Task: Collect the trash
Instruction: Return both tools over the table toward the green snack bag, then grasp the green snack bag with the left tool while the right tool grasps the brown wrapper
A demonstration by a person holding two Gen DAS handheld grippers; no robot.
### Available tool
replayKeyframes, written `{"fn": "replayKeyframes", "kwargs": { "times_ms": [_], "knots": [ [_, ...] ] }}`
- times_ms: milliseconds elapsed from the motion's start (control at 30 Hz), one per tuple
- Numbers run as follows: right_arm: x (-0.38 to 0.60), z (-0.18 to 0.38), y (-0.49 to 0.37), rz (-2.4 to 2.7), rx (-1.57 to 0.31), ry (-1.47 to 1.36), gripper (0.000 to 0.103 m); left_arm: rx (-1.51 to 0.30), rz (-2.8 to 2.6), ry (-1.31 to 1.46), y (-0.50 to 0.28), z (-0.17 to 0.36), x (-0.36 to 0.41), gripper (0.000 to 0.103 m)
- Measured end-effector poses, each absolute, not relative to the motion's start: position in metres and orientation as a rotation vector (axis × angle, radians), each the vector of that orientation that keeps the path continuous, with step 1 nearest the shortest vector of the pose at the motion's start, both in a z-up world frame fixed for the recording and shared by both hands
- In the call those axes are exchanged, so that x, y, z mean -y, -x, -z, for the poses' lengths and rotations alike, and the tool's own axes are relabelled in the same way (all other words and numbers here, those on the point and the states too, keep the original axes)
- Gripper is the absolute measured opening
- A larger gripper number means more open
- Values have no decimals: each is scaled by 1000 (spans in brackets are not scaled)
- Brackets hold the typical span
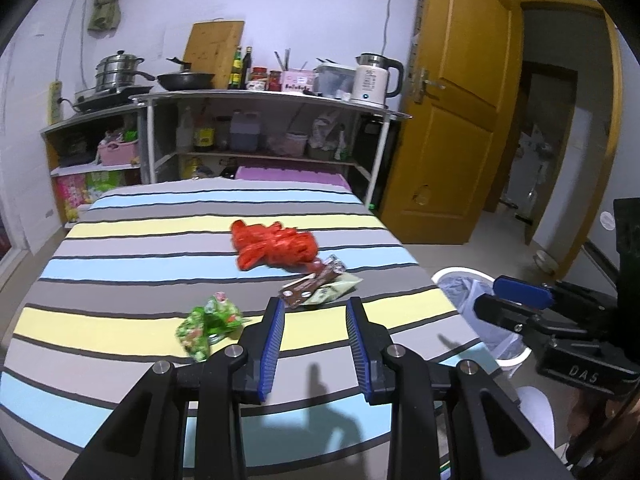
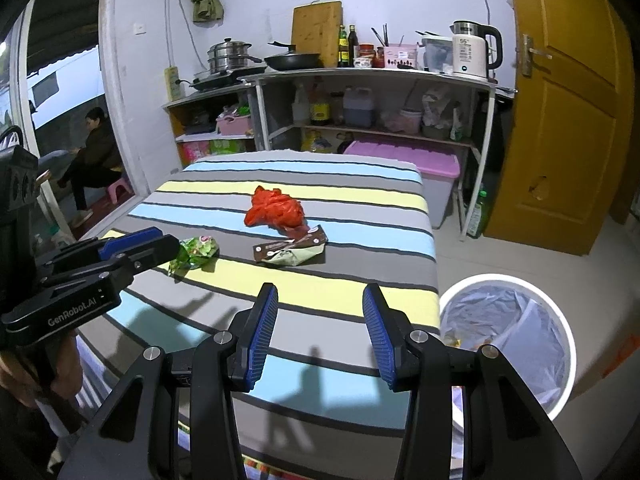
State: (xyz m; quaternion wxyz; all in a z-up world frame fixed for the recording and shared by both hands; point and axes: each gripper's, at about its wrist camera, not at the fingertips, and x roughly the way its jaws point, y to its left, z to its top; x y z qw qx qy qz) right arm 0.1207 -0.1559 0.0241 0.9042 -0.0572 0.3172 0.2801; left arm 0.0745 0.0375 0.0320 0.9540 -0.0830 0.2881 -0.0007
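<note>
Just beyond the open left tongs, brown wrapper; green wrapper leftward

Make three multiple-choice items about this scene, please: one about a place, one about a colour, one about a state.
1. Where does the bin stand?
A. on the floor beside the striped table
B. on the shelf
C. on the table

2. What colour is the crumpled bag in the middle of the table?
A. blue
B. red
C. white

3. In what state is the right tool?
A. shut on a wrapper
B. open, holding nothing
C. shut, holding nothing

Answers: 1 A, its white rim sits low on the floor at the table's edge. 2 B, the bag is bright red against the stripes. 3 B, its blue pads stand apart with only tablecloth between them.
</note>
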Motion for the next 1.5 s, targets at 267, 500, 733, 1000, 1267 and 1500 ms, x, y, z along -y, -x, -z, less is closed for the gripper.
{"fn": "replayKeyframes", "kwargs": {
  "times_ms": [267, 500, 733, 1000, 1267, 1500],
  "knots": [
    [143, -19, -127, -611, -661, 120, 45, -594, -80, 176, -69, -24, -66, 31],
    [130, -15, -134, -639, -667, 128, 45, -626, -129, 193, -75, -9, -89, 35],
    [117, -9, -148, -648, -685, 127, 48, -652, -151, 187, -93, 7, -105, 38],
    [99, 1, -174, -656, -721, 132, 48, -694, -122, 173, -115, 23, -112, 38],
    [90, 26, -215, -624, -807, 104, 48, -756, -76, 161, -130, 39, -105, 38],
    [78, 36, -239, -618, -848, 102, 48, -762, -68, 211, -131, 43, -111, 38]
  ]
}}
